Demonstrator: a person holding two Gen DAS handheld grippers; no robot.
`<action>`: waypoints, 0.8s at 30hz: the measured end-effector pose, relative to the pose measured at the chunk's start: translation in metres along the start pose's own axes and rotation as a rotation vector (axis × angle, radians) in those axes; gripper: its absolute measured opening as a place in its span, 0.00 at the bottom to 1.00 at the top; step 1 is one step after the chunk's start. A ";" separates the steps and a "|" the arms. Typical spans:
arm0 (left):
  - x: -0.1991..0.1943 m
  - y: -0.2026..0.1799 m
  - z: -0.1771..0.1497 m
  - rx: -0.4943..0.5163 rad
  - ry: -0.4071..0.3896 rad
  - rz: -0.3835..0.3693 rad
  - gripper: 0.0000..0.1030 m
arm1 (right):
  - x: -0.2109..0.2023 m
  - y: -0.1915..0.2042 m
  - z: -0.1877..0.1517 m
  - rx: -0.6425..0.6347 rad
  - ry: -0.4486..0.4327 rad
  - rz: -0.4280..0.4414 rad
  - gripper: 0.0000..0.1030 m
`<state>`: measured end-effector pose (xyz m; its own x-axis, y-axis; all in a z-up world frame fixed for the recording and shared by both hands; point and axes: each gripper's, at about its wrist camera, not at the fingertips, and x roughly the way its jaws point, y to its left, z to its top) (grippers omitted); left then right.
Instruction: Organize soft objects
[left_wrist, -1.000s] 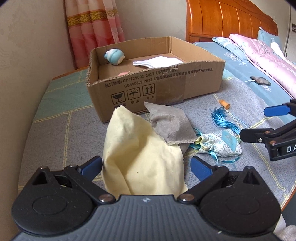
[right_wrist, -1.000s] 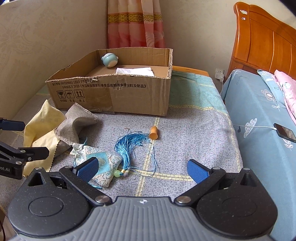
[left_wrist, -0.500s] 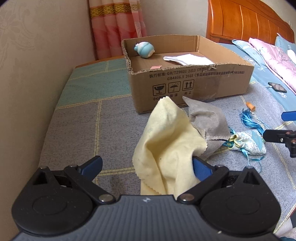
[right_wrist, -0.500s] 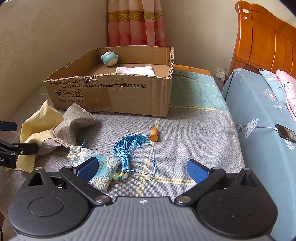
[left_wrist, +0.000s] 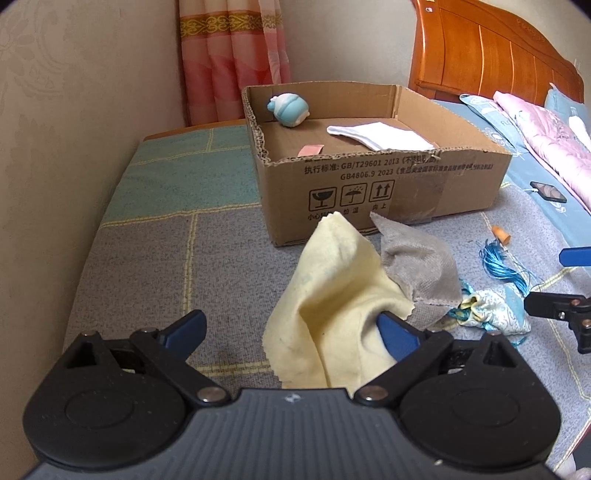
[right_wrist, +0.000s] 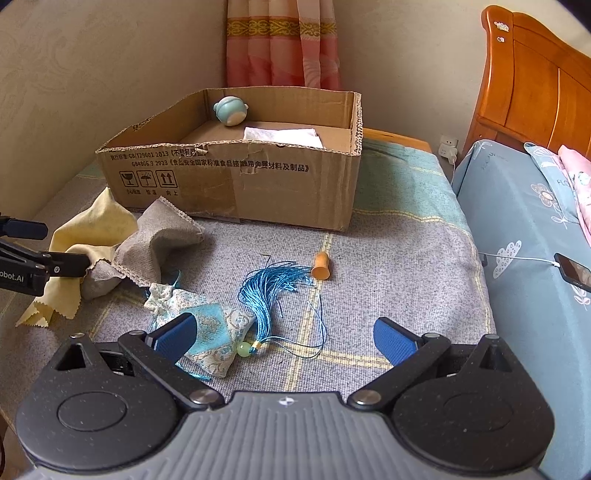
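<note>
Two beds fill the scene: the checked grey-and-teal bed (right_wrist: 388, 266) that carries the things, and beside it a bed with a blue sheet (right_wrist: 524, 229) and a wooden headboard (right_wrist: 535, 81). The cardboard box (left_wrist: 388, 184) stands toward the far edge of the checked bed, holding a white cloth (left_wrist: 380, 134), a small blue plush toy (left_wrist: 288, 109) in its far corner and a pink scrap (left_wrist: 311, 149).

In front of the box, near the bed's left edge, the yellow cloth (left_wrist: 340, 295) lies bunched up, partly over the grey cloth (left_wrist: 417, 266). A second ago the yellow cloth lay flatter and centred between the left tongs (left_wrist: 291, 328); since then the tongs have shifted sideways, and the cloth now heaps against and over the inner face of their right finger (left_wrist: 397, 334), while the other finger stands clear above bare bedcover. The jaws are closing but still wide, with the cloth between them and not pinched.

The right tongs (right_wrist: 284, 336) have stayed put, jaws wide apart and gripping nothing, above the patterned pouch (right_wrist: 207, 328) and the blue tassel (right_wrist: 273, 291) in the middle of the bed. A small orange cap (right_wrist: 320, 266) lies just beyond the tassel. A phone (right_wrist: 574, 271) on its cable rests on the blue sheet.
</note>
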<state>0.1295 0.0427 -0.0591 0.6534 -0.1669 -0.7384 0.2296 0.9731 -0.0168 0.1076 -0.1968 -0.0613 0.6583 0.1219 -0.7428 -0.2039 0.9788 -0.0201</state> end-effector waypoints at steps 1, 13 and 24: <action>0.000 0.001 0.000 -0.005 0.000 -0.027 0.80 | 0.000 0.000 0.000 -0.001 0.002 -0.001 1.00; -0.012 0.000 0.000 -0.077 -0.019 -0.156 0.16 | 0.001 0.005 0.001 -0.013 -0.002 0.012 1.00; -0.034 0.016 -0.001 -0.105 -0.061 -0.066 0.11 | -0.003 0.012 0.001 -0.027 -0.018 0.029 1.00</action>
<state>0.1101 0.0637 -0.0346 0.6829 -0.2374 -0.6908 0.1990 0.9704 -0.1368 0.1041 -0.1849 -0.0588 0.6645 0.1532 -0.7314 -0.2424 0.9700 -0.0170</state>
